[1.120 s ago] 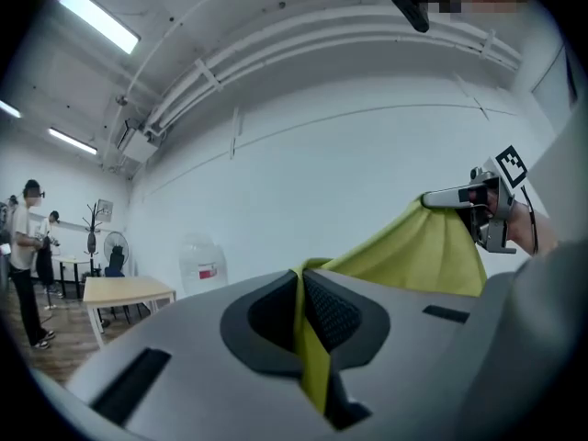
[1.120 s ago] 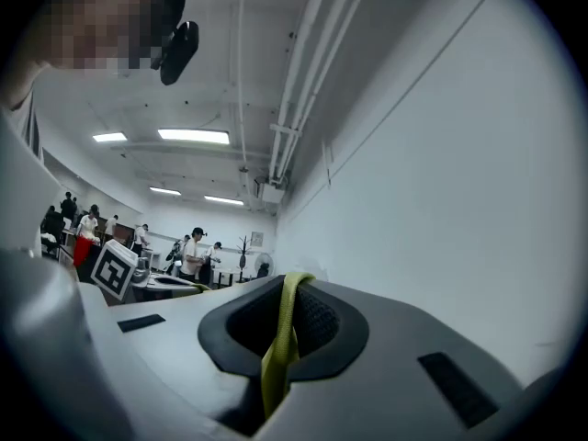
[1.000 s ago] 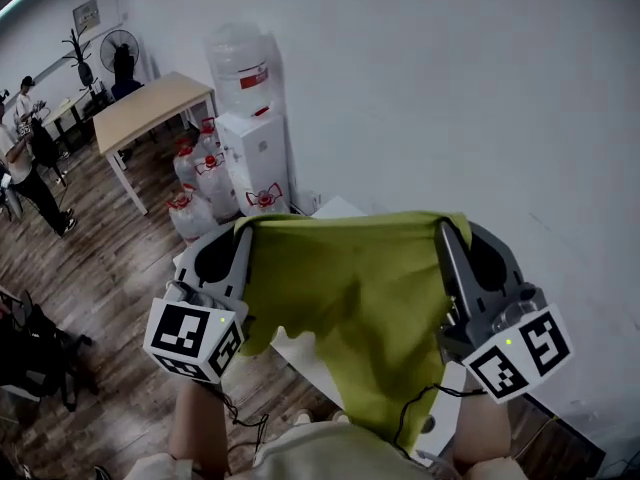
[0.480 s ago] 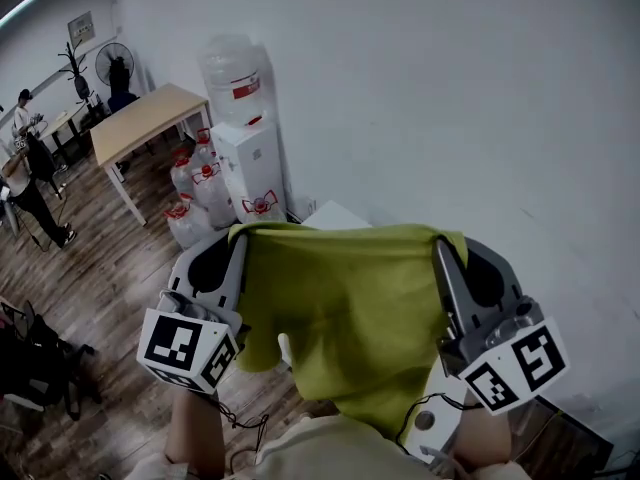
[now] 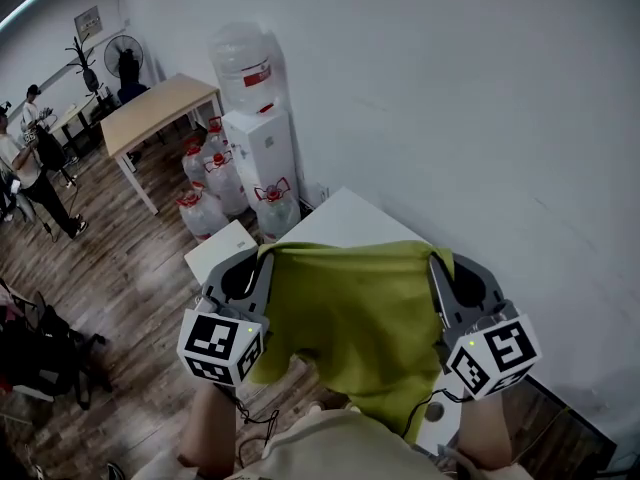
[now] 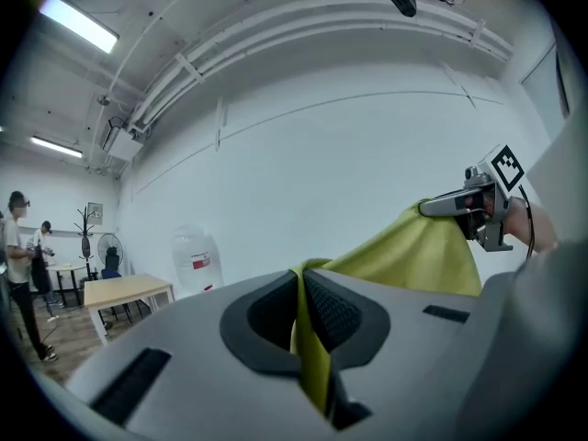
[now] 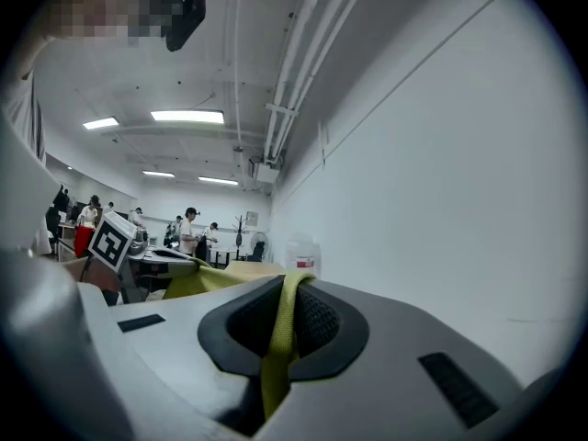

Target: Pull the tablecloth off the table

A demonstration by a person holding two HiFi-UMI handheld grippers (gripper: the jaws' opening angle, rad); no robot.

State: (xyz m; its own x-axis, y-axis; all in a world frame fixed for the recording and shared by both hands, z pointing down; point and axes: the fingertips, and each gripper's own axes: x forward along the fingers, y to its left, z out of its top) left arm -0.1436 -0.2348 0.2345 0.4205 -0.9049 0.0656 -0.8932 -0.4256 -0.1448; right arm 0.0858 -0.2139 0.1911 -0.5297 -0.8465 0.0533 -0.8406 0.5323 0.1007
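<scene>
White tabletop (image 5: pixel 345 223), limp olive tablecloth (image 5: pixel 350 308), left gripper (image 5: pixel 262 260) and right gripper (image 5: pixel 437 262), ribbed fingers (image 6: pixel 335 312) pinching it

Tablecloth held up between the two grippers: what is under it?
The tablecloth hides the near end of the white table; the bare far end shows beyond it. Whatever lies directly beneath the cloth is covered.
</scene>
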